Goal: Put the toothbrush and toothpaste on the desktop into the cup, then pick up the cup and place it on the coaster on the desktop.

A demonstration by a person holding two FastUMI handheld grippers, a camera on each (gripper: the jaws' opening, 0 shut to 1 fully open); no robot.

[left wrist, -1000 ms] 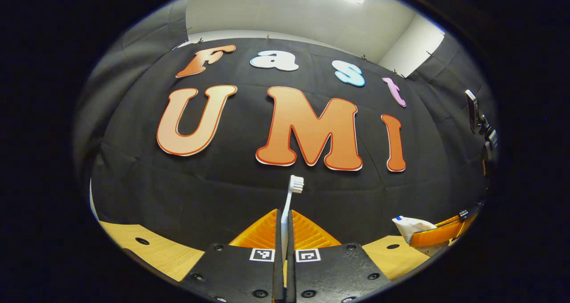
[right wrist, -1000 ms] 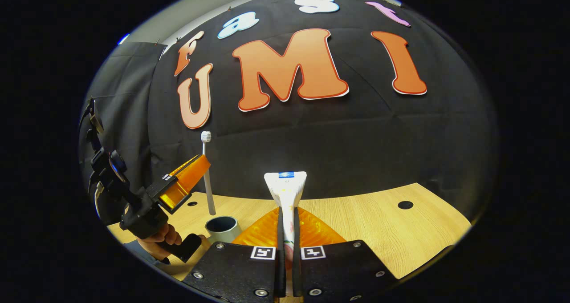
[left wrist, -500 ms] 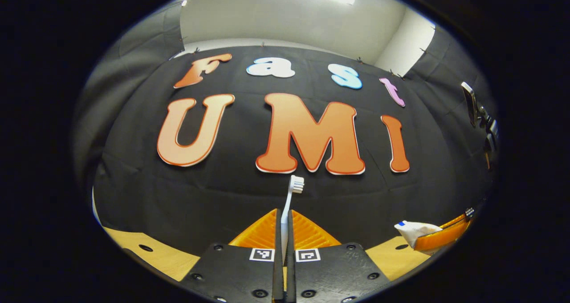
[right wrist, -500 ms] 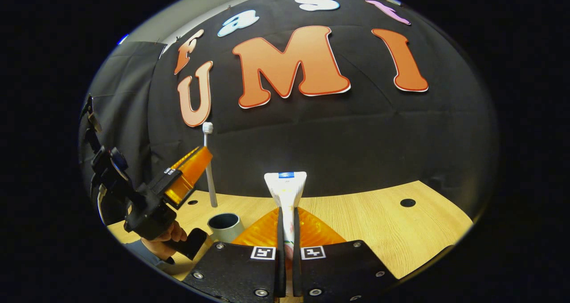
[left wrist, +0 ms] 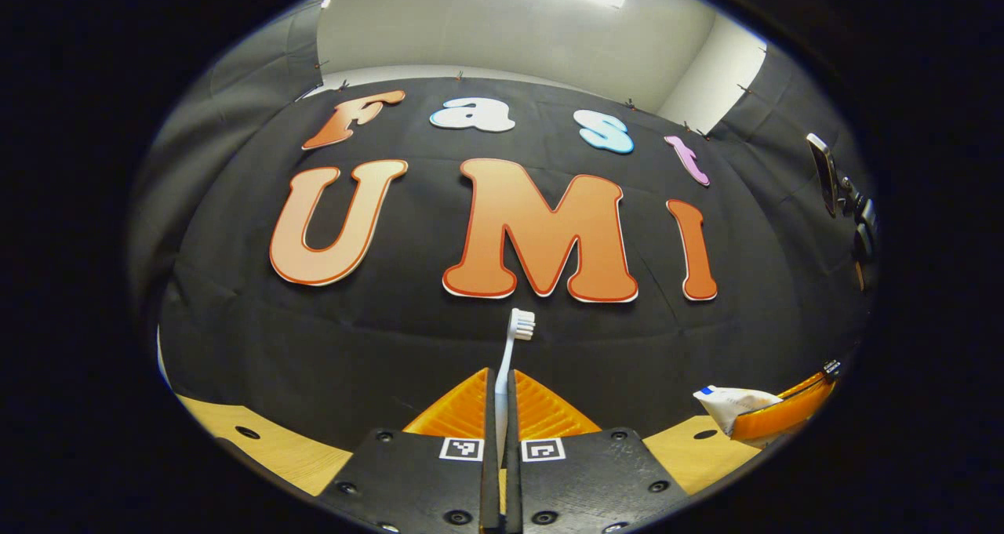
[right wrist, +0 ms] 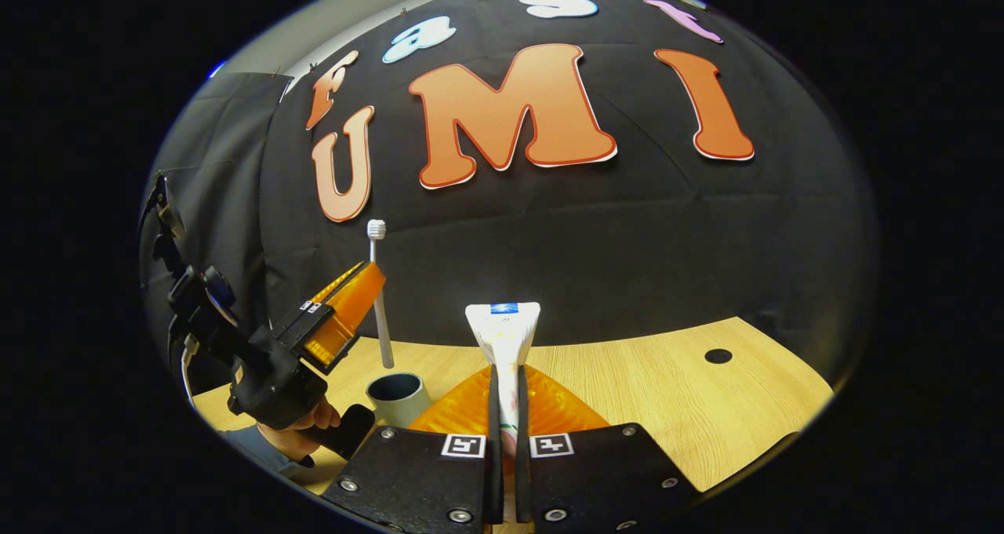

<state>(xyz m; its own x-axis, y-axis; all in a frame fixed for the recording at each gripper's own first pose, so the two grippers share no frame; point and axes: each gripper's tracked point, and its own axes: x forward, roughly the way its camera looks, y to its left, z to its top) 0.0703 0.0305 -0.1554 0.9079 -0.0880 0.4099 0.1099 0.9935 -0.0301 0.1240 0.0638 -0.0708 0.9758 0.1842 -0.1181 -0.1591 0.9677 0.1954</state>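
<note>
Left gripper view: the left gripper (left wrist: 503, 408) is closed on the white toothbrush (left wrist: 510, 354), which is held upright, bristle head up; the toothpaste tube (left wrist: 733, 405) is seen at far right above the wooden desktop (left wrist: 267, 452).

Right gripper view: the right gripper (right wrist: 506, 408) is clamped on the toothpaste tube, crimped end up. The grey cup (right wrist: 398, 397) stands on the desktop just below the toothbrush's lower tip. The handle should be centred over the rim and lowered vertically before the grip is released.

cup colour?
The cup looks pale grey-blue outside with a dark inside, standing on the wooden desktop. It shows best in the right gripper view.
</note>
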